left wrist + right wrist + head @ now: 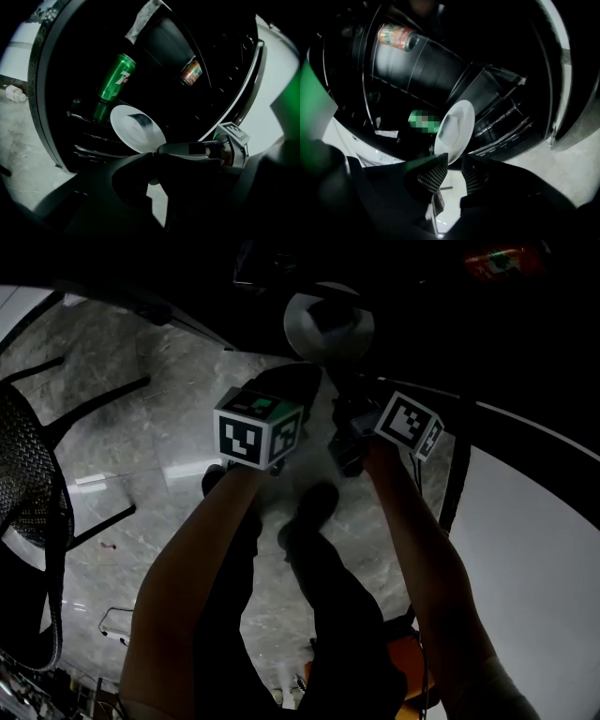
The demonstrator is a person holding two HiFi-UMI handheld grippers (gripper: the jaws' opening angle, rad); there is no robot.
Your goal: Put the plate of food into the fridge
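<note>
Just beyond plate (pixel 136 129), green "7" can (pixel 116 77)

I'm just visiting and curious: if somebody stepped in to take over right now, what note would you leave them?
Left hand-held gripper: shut on the near rim of the plate.
Right hand-held gripper: shut on the same rim, beside it.
Plate: held before the open fridge, near its wire shelves; a green can and an orange-labelled can are inside.
Done: fridge open, plate brought up to it.
Left: set the plate on a shelf and let go.
</note>
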